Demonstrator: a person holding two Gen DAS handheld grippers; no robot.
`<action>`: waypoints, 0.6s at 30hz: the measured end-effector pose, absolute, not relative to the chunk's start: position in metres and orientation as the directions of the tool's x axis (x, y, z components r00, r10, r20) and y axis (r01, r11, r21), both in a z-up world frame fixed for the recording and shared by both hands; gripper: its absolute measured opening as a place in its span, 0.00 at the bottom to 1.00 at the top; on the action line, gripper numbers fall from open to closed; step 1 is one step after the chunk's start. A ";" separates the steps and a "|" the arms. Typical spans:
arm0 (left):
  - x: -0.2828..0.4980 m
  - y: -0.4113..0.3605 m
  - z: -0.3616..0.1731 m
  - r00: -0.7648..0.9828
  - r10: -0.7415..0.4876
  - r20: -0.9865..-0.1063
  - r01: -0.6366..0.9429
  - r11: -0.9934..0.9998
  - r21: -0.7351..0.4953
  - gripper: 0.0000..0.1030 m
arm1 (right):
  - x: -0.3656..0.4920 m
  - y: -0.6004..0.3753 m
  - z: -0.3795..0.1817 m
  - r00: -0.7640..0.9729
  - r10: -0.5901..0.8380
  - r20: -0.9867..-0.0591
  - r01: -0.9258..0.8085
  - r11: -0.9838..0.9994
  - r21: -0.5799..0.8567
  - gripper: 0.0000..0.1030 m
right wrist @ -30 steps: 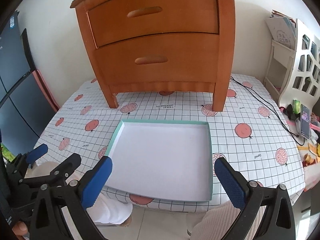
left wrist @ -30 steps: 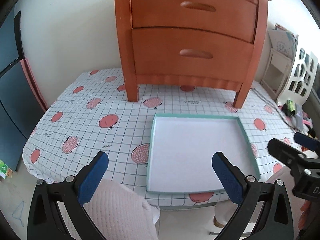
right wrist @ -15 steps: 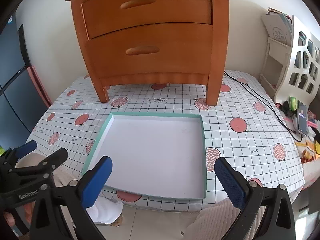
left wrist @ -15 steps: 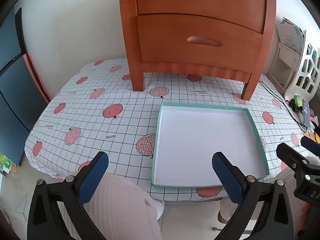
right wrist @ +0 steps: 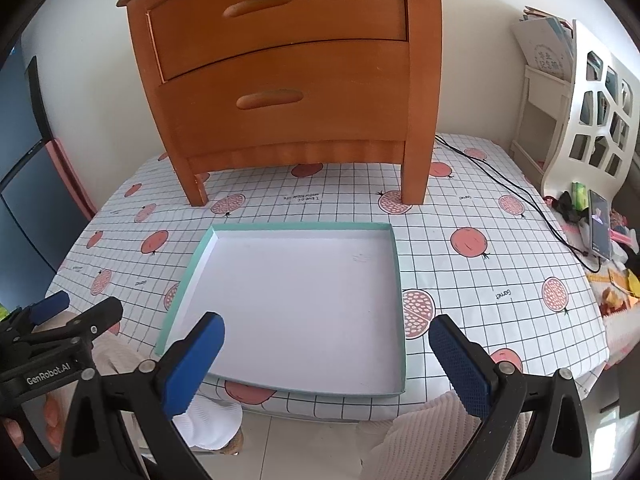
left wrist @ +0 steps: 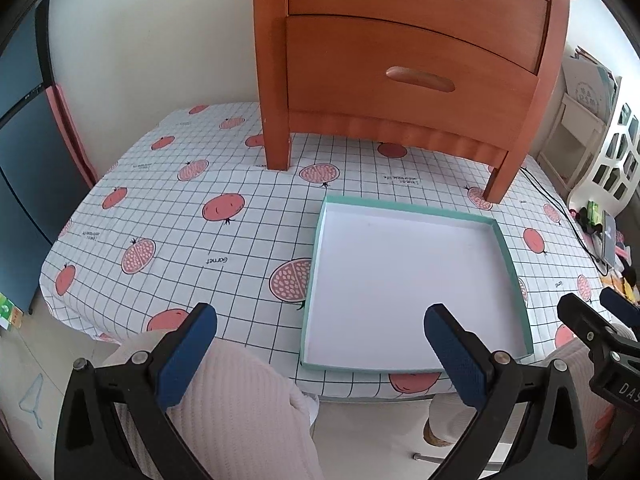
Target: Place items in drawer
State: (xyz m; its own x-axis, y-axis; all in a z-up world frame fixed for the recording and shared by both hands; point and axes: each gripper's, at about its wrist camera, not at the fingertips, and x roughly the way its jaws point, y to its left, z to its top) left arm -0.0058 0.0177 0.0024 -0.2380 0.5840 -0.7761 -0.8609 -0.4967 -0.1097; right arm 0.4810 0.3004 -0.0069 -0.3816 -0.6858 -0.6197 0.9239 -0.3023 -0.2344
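In the left wrist view we see our left gripper (left wrist: 320, 354) at the bottom of the frame, its blue-padded fingers (left wrist: 186, 354) spread wide apart with nothing between them and touching nothing; behind the gap lie a pale knit-clad leg and the near edge of the table (left wrist: 168, 216), which is covered with a checked, fruit-printed cloth. To the right of centre a shallow teal-rimmed tray (left wrist: 512, 264) with a white floor sits on the cloth, its near edge overhanging the table edge slightly. Above it, in the upper middle, stands the wooden nightstand (left wrist: 400, 80), both of its drawers closed; the lower drawer (left wrist: 420, 64) shows its long handle. At the far right edge our right gripper (left wrist: 604, 312) pokes into the frame.

In the right wrist view the left gripper (right wrist: 76, 308) appears at the lower left, beside the tray (right wrist: 176, 292). Our right gripper (right wrist: 328, 360) fills the bottom centre, its fingers (right wrist: 460, 364) likewise released wide, gripping nothing, hovering at the tray's near edge. The nightstand (right wrist: 288, 80) rises at top centre, drawers shut. We see no loose items in the tray or on the table (right wrist: 480, 280); a black cable (right wrist: 516, 196) runs across the cloth at the right.
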 end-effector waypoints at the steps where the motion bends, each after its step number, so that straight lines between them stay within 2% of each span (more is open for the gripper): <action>1: -0.007 0.017 0.002 -0.236 0.583 -0.777 -0.859 -0.500 -0.114 1.00 | 0.481 0.300 -0.007 -0.383 -0.685 -0.620 0.923 -0.304 -0.235 1.00; 18: -0.011 0.016 0.001 -0.234 0.586 -0.776 -0.862 -0.494 -0.113 1.00 | 0.482 0.300 -0.010 -0.393 -0.678 -0.621 0.919 -0.308 -0.246 1.00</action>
State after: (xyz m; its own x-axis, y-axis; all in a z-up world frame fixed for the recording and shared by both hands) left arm -0.0112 0.0164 0.0008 -0.2343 0.5858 -0.7758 -0.8622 -0.4939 -0.1126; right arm 0.4824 0.2999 -0.0098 -0.3931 -0.6778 -0.6213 0.9191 -0.3081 -0.2455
